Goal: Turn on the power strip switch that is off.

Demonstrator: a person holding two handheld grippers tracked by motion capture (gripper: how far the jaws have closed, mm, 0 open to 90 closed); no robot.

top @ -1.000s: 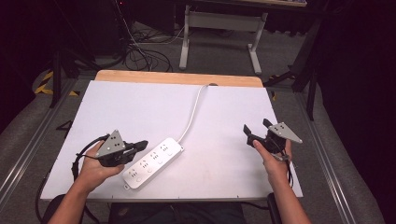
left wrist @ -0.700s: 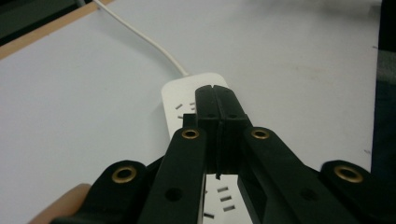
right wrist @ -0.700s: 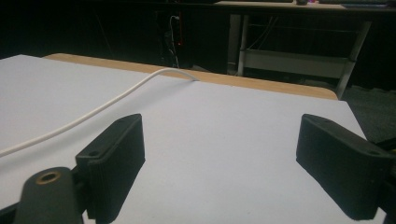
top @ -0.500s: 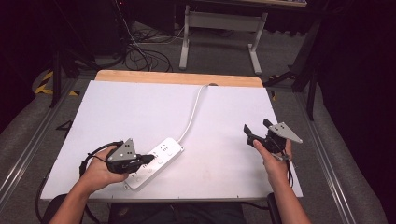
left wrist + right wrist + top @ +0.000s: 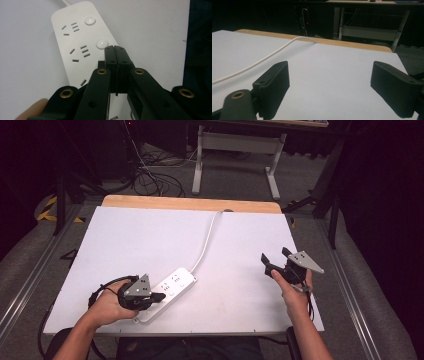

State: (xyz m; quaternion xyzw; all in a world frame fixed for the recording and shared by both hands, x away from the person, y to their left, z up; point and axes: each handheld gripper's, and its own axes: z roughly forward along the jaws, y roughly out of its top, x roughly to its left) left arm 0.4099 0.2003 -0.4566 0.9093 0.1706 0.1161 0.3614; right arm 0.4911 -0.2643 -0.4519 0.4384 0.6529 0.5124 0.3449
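White board covers the table (image 5: 125, 240), with a strip of bare wood along its far edge. Seen from the high view, the room beyond is dark: a grey floor, a tangle of black cables (image 5: 150, 175) on the floor past the far left corner, and the pale metal legs of another bench (image 5: 235, 155) behind the far edge. A white power strip (image 5: 172, 287) lies near the near edge, left of centre, angled toward the near left corner. Its white cord (image 5: 207, 240) runs up the board and drops over the far edge. The left hand-held gripper (image 5: 152, 297) rests over the near end of the strip, hiding that end. The right hand-held gripper (image 5: 274, 260) is held above the near right part of the table, well apart from the strip.

From the left gripper view, the left hand-held gripper (image 5: 115, 50) has its jaws pressed together with nothing between them, tips just beside a round white button (image 5: 101, 44) on the power strip (image 5: 75, 37). The lower sockets are hidden behind the jaws.

From the right gripper view, the right hand-held gripper (image 5: 329, 85) has its jaws spread wide and empty over bare white table (image 5: 332, 65). The cord (image 5: 262, 60) crosses at the left, cut off by the frame. The dark background is hard to make out.
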